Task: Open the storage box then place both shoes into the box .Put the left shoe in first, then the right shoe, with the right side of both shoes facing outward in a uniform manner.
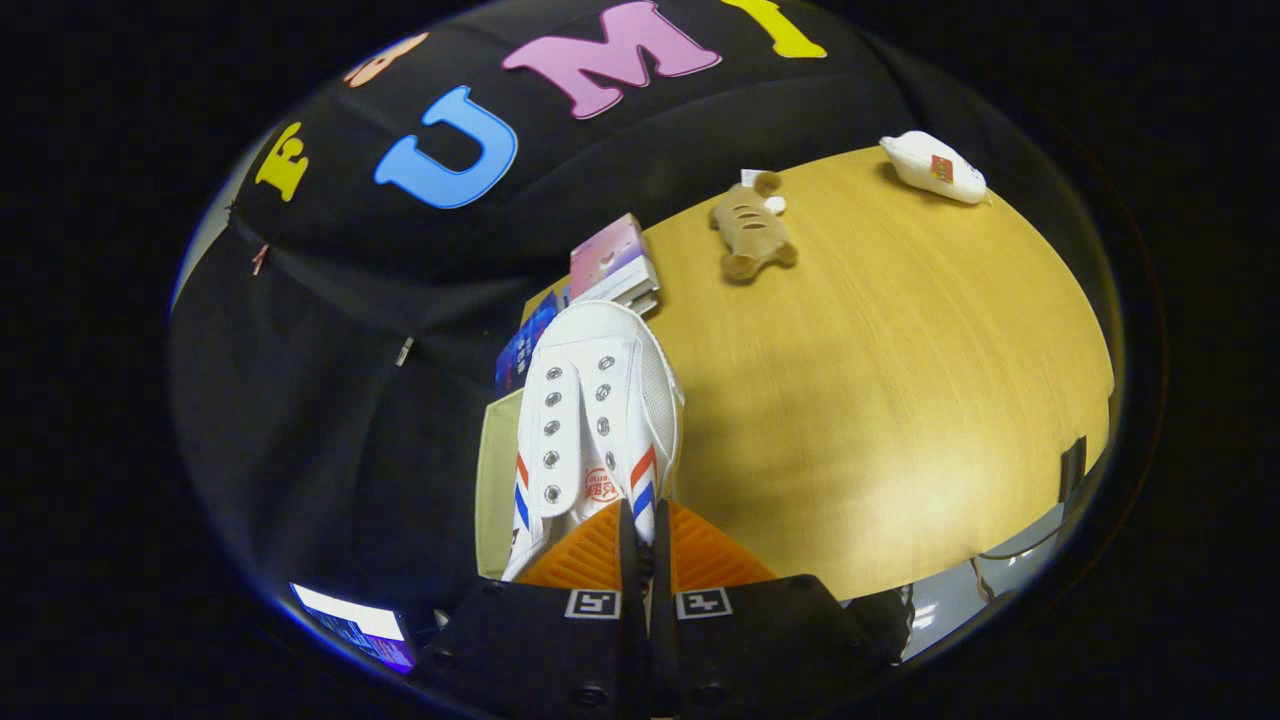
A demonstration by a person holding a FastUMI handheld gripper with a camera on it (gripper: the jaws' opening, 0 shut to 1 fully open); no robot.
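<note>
Gripper view: the gripper (644,528) is seen lowest and nearest, its two fingers (590,555) pressed almost together with only a thin slit left between them. The rear part of a white shoe (597,420) is pinched in that slit, at the tongue or collar; both fingers appear pressed on it, though the exact contact is hidden by the fingers themselves. The shoe is held lifted, its long axis run straight ahead along the fingers, toe pointed away toward the booth wall, top side with the eyelet rows turned to the camera. No laces are seen in the eyelets. Red and blue stripes are seen on both flanks near the heel. Whether it is the left or right shoe cannot be told.

Just beside the shoe's left flank a pale beige panel (497,480) is seen, possibly the storage box's wall; it cannot be told for sure. A wooden table (880,400) is spread to the right of the shoe. Beyond the toe, a stack of books (612,265) is laid at the table's far edge, touching or just past the toe in line of sight. Farther right, well apart, a brown plush toy (752,232) is laid flat. Farthest, near the table's far corner, a white pouch (933,167) is laid.
</note>
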